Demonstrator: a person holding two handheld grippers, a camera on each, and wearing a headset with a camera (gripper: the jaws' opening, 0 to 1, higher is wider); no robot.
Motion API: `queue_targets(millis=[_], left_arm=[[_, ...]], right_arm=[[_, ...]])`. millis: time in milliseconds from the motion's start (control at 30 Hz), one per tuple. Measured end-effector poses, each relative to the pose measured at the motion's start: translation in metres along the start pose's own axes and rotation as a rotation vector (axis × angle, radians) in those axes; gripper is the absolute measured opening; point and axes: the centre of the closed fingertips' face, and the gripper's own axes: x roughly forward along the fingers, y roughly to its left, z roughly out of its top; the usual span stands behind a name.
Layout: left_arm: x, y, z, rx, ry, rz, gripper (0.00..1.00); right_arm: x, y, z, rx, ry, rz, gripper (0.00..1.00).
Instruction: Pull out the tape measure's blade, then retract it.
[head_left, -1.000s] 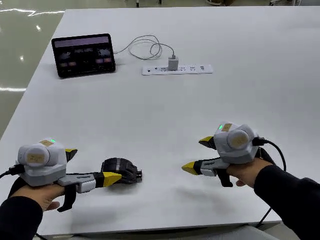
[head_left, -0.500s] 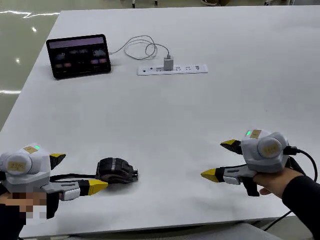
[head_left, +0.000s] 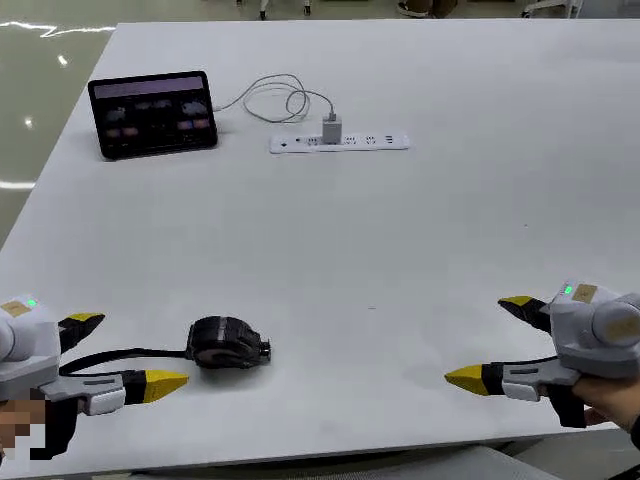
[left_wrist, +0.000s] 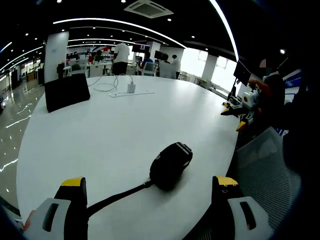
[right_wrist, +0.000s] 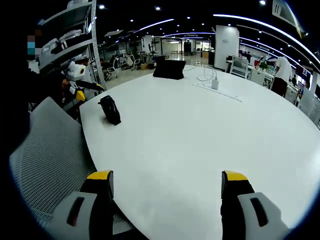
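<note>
Left gripper at near table edge, jaws apart, empty. Tape measure lies just beyond its tips, long axis left-right, nose toward right gripper, strap running back left. Right jaws apart, empty. Case lettering too small to read. Far: tablet, power strip.

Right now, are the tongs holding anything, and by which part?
Nothing is held. The left tongs and the right tongs are both open, and the tape measure lies on the table just ahead of the left tongs.
</note>
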Motion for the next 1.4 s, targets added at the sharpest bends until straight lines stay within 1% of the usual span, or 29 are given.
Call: queue_targets(millis=[67, 167, 233, 300, 367, 433, 467, 500, 533, 600, 633, 767, 933, 1000, 1100, 1167, 1233, 1400], left_arm=[[-0.003, 0.004, -0.001, 0.016, 0.004, 0.012, 1.0], [-0.006, 0.006, -0.004, 0.011, 0.008, 0.015, 1.0], [-0.009, 0.007, -0.005, 0.008, 0.008, 0.016, 1.0], [-0.01, 0.006, -0.006, 0.012, 0.007, 0.009, 1.0], [-0.01, 0.007, -0.007, 0.011, 0.007, 0.015, 1.0], [-0.011, 0.005, -0.007, 0.008, 0.005, 0.009, 1.0], [-0.011, 0.006, -0.008, 0.019, 0.009, 0.021, 1.0], [-0.011, 0.011, -0.009, 0.038, 0.016, 0.043, 1.0], [-0.011, 0.01, -0.008, 0.037, 0.014, 0.038, 1.0], [-0.012, 0.011, -0.007, 0.012, 0.007, 0.028, 1.0], [-0.013, 0.011, -0.007, 0.014, 0.006, 0.031, 1.0], [-0.015, 0.009, -0.005, 0.013, 0.008, 0.025, 1.0], [-0.017, 0.01, -0.005, 0.006, 0.011, 0.027, 1.0], [-0.017, 0.008, -0.007, -0.015, 0.023, 0.017, 1.0], [-0.018, 0.007, -0.007, -0.011, 0.023, 0.014, 1.0], [-0.017, 0.007, -0.008, 0.003, 0.028, 0.02, 1.0], [-0.017, 0.006, -0.009, -0.002, 0.032, 0.015, 1.0], [-0.017, 0.006, -0.009, 0.004, 0.034, 0.021, 1.0]], right_arm=[[-0.003, -0.003, -0.004, 0.004, 0.005, -0.011, 0.85], [-0.007, -0.006, -0.008, 0.009, 0.011, -0.018, 0.88], [-0.01, -0.007, -0.008, 0.012, 0.011, -0.022, 0.9], [-0.013, -0.004, -0.007, 0.012, 0.01, -0.021, 0.92], [-0.014, -0.005, -0.009, 0.014, 0.013, -0.023, 0.93], [-0.016, -0.005, -0.009, 0.015, 0.015, -0.023, 0.95], [-0.016, -0.006, -0.01, 0.012, 0.018, -0.025, 0.96], [-0.017, -0.006, -0.011, 0.009, 0.025, -0.027, 0.96], [-0.017, -0.006, -0.012, 0.007, 0.028, -0.029, 0.97], [-0.018, -0.006, -0.012, 0.011, 0.026, -0.031, 0.99], [-0.018, -0.006, -0.013, 0.015, 0.029, -0.031, 1.0], [-0.019, -0.005, -0.015, 0.011, 0.037, -0.024, 1.0], [-0.02, -0.006, -0.017, 0.012, 0.042, -0.022, 1.0], [-0.02, -0.007, -0.018, 0.015, 0.042, -0.021, 1.0], [-0.021, -0.008, -0.018, 0.017, 0.044, -0.023, 1.0], [-0.021, -0.008, -0.016, 0.02, 0.037, -0.021, 1.0], [-0.021, -0.009, -0.016, 0.018, 0.036, -0.022, 1.0], [-0.019, -0.009, -0.018, 0.02, 0.044, -0.007, 1.0]])
